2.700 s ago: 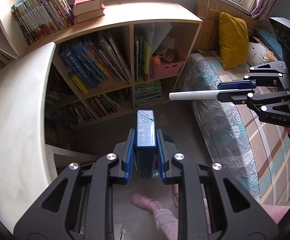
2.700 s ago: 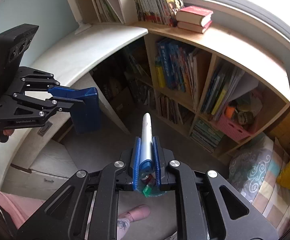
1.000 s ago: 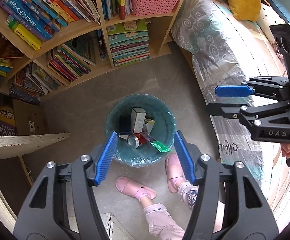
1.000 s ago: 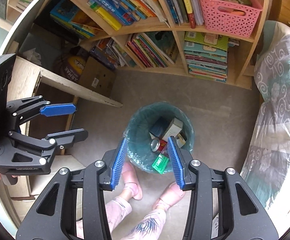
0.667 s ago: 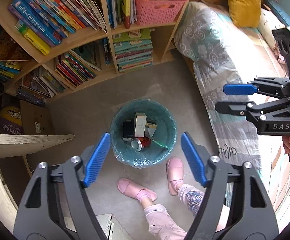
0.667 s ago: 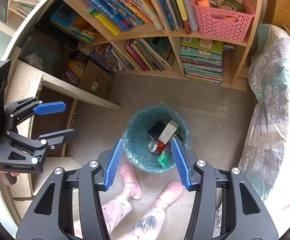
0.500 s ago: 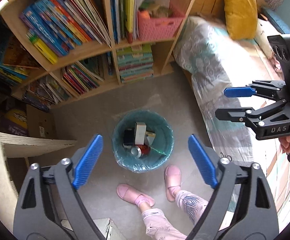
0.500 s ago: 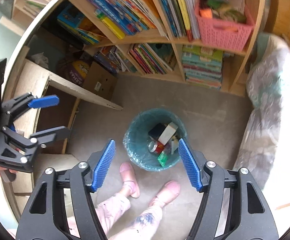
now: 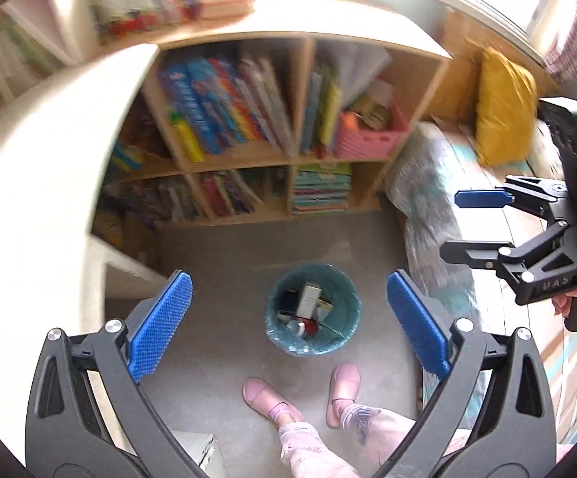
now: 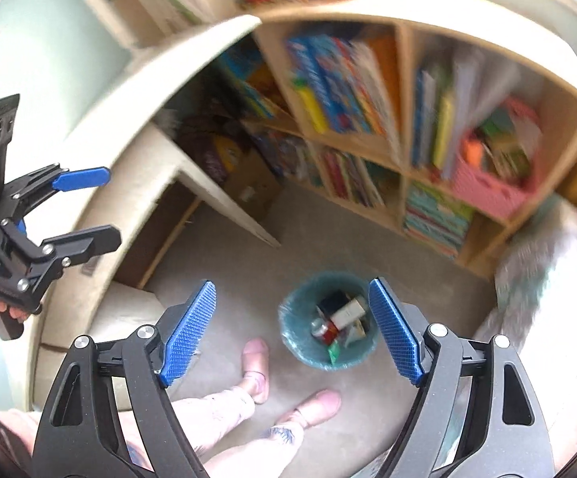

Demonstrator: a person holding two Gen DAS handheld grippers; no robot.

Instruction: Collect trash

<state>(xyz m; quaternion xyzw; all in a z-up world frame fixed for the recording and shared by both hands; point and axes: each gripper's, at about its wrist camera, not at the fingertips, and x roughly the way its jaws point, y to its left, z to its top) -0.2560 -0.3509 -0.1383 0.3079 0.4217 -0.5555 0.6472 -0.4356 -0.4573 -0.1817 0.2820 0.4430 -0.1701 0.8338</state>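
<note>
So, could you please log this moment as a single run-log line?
left tongs: open, empty | right tongs: open, empty | trash bin: on floor, holds boxes and a can | phase: above bin, nothing held

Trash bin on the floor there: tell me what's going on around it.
A person stands over the trash bin, a handheld claw in each hand. The left claw and the right claw are both wide open and empty, held well above the bin. The bin has a teal liner and holds a small carton, a can and other scraps. The person's pink slippers stand on the floor just beside it.
</note>
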